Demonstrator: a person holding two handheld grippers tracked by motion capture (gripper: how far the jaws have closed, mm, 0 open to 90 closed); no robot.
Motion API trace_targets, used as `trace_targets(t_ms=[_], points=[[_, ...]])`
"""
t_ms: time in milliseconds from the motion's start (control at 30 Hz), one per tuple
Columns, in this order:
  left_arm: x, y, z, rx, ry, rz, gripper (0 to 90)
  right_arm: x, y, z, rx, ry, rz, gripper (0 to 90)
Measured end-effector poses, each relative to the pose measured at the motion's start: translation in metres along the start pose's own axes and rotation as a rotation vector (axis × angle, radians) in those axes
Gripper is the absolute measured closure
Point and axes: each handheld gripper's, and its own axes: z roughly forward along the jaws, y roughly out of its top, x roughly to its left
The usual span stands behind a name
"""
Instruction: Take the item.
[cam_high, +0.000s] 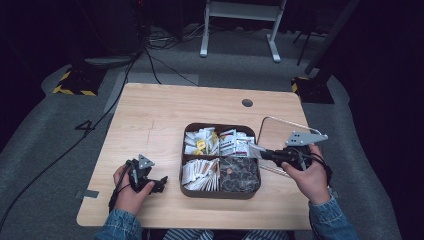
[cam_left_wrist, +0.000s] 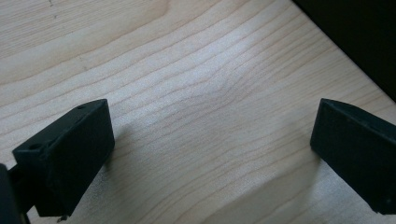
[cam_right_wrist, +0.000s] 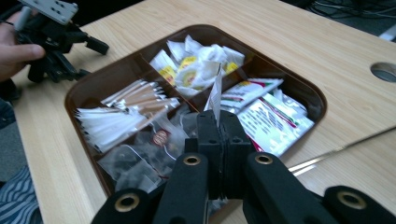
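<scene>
Sachet: a thin white sachet (cam_right_wrist: 215, 93) is pinched edge-on in the right claw (cam_right_wrist: 218, 122), which is clenched on its lower edge; it is held above the tray, over the right-hand compartments.
Slip risk: only a narrow strip of the sachet appears to be gripped, so a quick swing or a slackened grip could drop it outside its compartment.
Snag risk: a low pass could catch the divider (cam_right_wrist: 196, 100) or drag neighbouring packets out.
Tray: a brown four-compartment tray (cam_high: 220, 193) rests mid-desk.
Far-left compartment: white and yellow packets (cam_high: 200, 141).
Far-right compartment: white packets with red and green print (cam_high: 235, 142).
Near-left compartment: a fan of long, thin sticks (cam_high: 199, 174).
Near-right compartment: clear pouches with dark contents (cam_high: 240, 174).
Lid: a clear lid (cam_high: 274, 134) lies just right of the tray, under the right hand.
Left claw: the left claw (cam_left_wrist: 210, 154) is released, jaws wide apart, resting on the bare desk (cam_left_wrist: 196, 79) left of the tray.
</scene>
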Motion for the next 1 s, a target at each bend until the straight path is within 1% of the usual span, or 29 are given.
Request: trace_targets(t_ms=[33,67,267,333,367,400,433,467,533,600,667,800,867,1000], points=[[0.000,0.000,0.000,0.000,-0.001,0.001,0.0,-0.001,-0.002,-0.001,0.005,-0.007,0.002,89.8],[0.000,0.000,0.000,0.000,0.000,0.001,0.0,-0.004,-0.004,-0.002,0.014,-0.023,0.007,89.8],[0.000,0.000,0.000,0.000,-0.001,0.000,0.0,-0.010,-0.011,-0.003,0.038,-0.048,0.026,89.8],[0.000,0.000,0.000,0.000,-0.001,0.000,0.0,-0.015,-0.018,-0.004,0.061,-0.068,0.037,89.8],[0.000,0.000,0.000,0.000,0.000,0.001,0.0,-0.015,-0.018,-0.004,0.061,-0.068,0.037,89.8],[0.000,0.000,0.000,0.000,0.000,0.000,0.0,-0.019,-0.023,-0.005,0.075,-0.079,0.049,89.8],[0.000,0.000,0.000,-0.001,0.000,0.000,0.0,-0.019,-0.023,-0.005,0.075,-0.079,0.049,89.8],[0.000,0.000,0.000,-0.001,0.000,0.000,0.0,-0.022,-0.027,-0.006,0.085,-0.088,0.058,89.8],[0.000,0.000,0.000,0.000,0.000,0.000,0.0,-0.023,-0.030,-0.006,0.092,-0.091,0.064,89.8],[0.000,0.000,0.000,0.000,0.000,0.000,0.0,-0.028,-0.038,-0.005,0.120,-0.098,0.084,89.8],[0.000,0.000,0.000,0.000,0.000,0.000,0.0,-0.030,-0.040,-0.005,0.125,-0.097,0.088,89.8],[0.000,0.000,0.000,0.000,0.000,0.001,0.0,-0.035,-0.052,-0.001,0.166,-0.093,0.114,89.7],[0.000,0.000,0.000,0.000,-0.001,-0.001,0.0,-0.036,-0.053,0.000,0.172,-0.092,0.115,89.7],[0.000,0.000,0.000,-0.001,-0.001,0.000,0.0,-0.038,-0.061,0.005,0.206,-0.086,0.129,89.7]])
